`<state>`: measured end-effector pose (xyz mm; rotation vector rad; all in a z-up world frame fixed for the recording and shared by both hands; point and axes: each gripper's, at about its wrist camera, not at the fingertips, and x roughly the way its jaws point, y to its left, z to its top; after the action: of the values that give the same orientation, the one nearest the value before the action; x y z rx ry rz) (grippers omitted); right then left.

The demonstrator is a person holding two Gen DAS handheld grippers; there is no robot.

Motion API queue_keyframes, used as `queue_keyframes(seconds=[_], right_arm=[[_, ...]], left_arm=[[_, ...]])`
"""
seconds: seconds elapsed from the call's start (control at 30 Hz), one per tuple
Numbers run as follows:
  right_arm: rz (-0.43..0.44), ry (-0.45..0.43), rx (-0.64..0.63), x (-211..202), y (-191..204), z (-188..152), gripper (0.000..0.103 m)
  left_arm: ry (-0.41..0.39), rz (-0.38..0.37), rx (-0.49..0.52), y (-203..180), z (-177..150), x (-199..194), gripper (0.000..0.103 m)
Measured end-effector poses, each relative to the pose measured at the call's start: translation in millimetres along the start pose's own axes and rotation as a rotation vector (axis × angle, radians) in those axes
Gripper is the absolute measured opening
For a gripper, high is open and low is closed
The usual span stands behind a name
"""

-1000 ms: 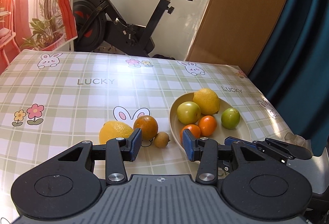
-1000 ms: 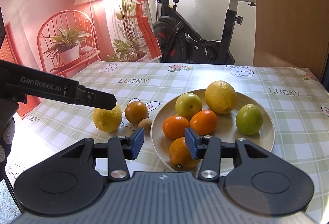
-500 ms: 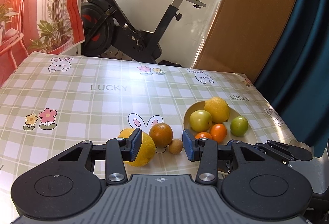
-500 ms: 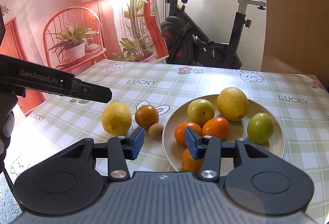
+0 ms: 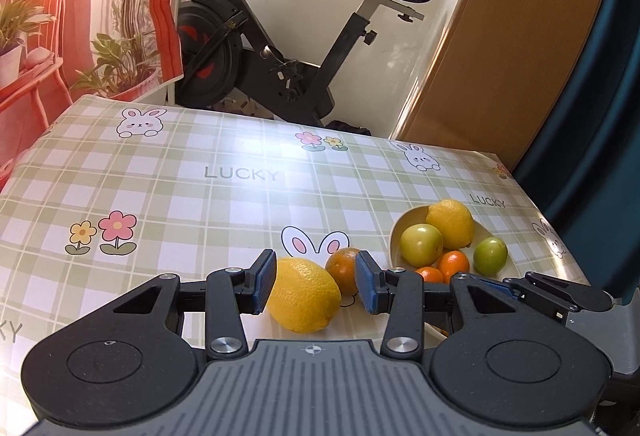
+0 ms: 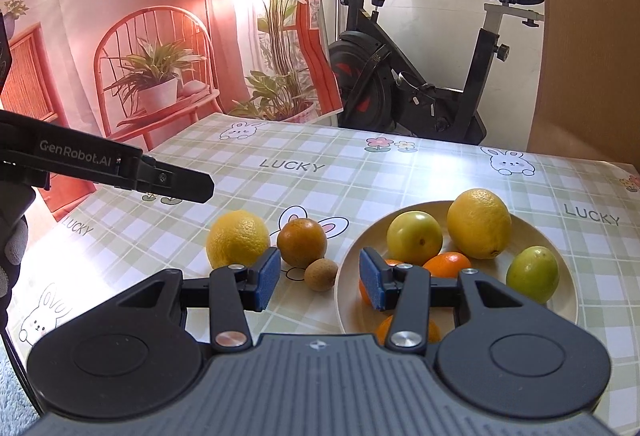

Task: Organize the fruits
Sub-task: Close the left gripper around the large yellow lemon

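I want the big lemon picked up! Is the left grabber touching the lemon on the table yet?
Apart. The right wrist view shows the left gripper hanging above the lemon, with tablecloth visible between them.

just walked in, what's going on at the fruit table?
A person with a handheld gripper in each hand is sorting fruit into a plate. The left gripper has its jaws open around the lemon on the tablecloth, not yet closed on it. An orange and a small brown fruit also lie off the plate. The right gripper hangs open and empty near the plate's rim.
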<state>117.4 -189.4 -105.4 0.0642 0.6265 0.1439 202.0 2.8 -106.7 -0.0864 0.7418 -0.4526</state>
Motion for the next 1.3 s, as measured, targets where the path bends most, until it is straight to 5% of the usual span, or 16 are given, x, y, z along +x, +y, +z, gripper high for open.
queue_keyframes(seconds=[1.3], right_arm=[[0.157, 0.145, -0.100, 78, 42, 0, 0.052]], left_arm=[[0.120, -0.090, -0.161, 38, -7, 67, 0.056]])
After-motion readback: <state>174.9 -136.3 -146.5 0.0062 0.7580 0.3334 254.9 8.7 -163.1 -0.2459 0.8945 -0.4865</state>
